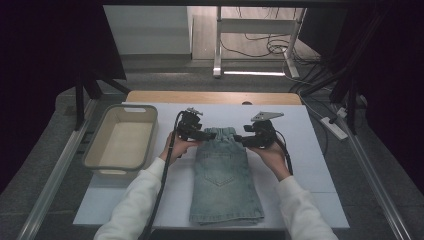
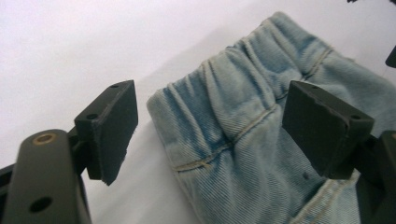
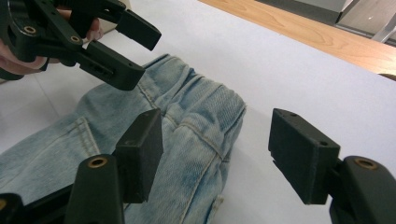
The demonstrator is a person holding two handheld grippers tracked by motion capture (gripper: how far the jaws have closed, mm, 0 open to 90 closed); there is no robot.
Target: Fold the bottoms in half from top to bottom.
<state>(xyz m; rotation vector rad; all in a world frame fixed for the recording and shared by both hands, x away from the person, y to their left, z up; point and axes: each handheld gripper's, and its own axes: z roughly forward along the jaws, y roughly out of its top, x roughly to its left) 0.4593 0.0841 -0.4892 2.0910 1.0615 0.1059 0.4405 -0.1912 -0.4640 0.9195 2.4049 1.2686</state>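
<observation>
Denim first: pale blue jean shorts (image 1: pixel 225 175) lie flat on the white worktop (image 1: pixel 310 150), waistband at the far end, leg hems toward the person, back pocket facing up. Elastic waistband is bunched and gathered.

Left tool (image 1: pixel 211 134) sits at the left corner of the waistband, held in the person's left hand (image 1: pixel 176 148). In the left gripper view (image 2: pixel 210 135) its jaws stand apart with the waistband corner between them; no pad is pressing on the cloth. White worktop shows beside the nearer pad.

Right tool (image 1: pixel 239 138) is at the right corner of the waistband, in the right hand (image 1: pixel 270 152). The right gripper view (image 3: pixel 215 158) shows its jaws wide apart: one pad sits over the denim, the other over bare worktop just past the waistband edge. Not clamped on anything. The left tool (image 3: pixel 126 46) shows farther off in that view, jaws also parted over the far waistband corner.

Both tools point inward toward each other across the waistband, close but not touching. A grey three-cornered plate (image 1: pixel 266 116) sits on top of the right tool. White sleeves (image 1: pixel 135 200) come in from the near edge.

Beige rectangular plastic tub (image 1: pixel 120 142) stands on the left part of the worktop, well apart from the shorts. A wooden strip (image 1: pixel 210 97) runs along the far edge of the worktop.
</observation>
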